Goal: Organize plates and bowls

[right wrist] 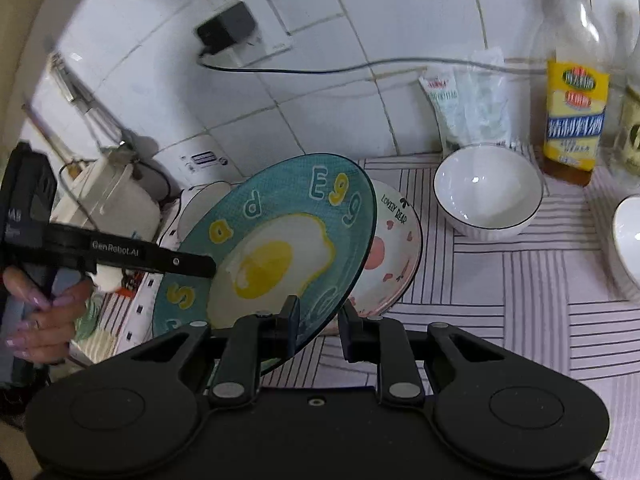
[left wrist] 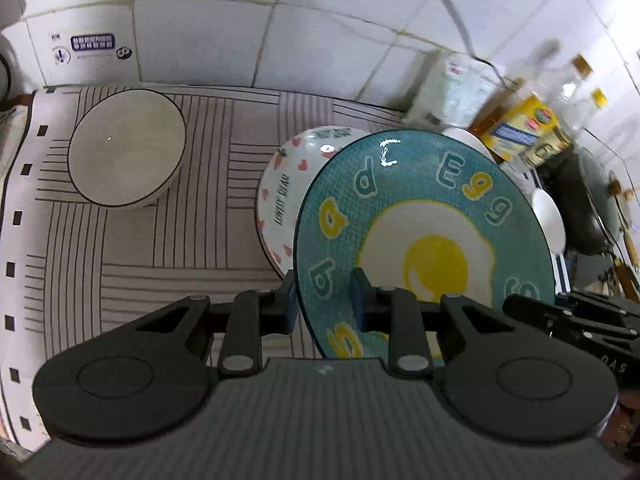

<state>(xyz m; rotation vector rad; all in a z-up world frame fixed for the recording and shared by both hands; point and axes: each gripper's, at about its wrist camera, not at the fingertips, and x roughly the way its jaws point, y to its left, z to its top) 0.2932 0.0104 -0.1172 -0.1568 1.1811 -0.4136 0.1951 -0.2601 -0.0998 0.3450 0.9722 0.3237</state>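
A teal plate with a fried-egg picture (left wrist: 424, 216) (right wrist: 276, 248) is held tilted above the striped mat. My left gripper (left wrist: 323, 300) is shut on its near rim. My right gripper (right wrist: 318, 320) straddles the opposite rim, its jaws on either side of the edge with a gap showing on the right side. Under the teal plate lies a white plate with pink hearts (left wrist: 280, 196) (right wrist: 394, 264). A grey-white bowl (left wrist: 126, 148) stands at the left of the mat. A white bowl (right wrist: 488, 192) stands at the back right, and another white bowl (right wrist: 628, 240) shows at the right edge.
Oil bottles (right wrist: 574, 92) (left wrist: 520, 128) and white packets (right wrist: 468, 108) stand along the tiled wall. A power adapter with cable (right wrist: 226, 28) hangs on the wall. A white appliance (right wrist: 116, 200) stands at the left. The striped mat (left wrist: 160, 248) covers the counter.
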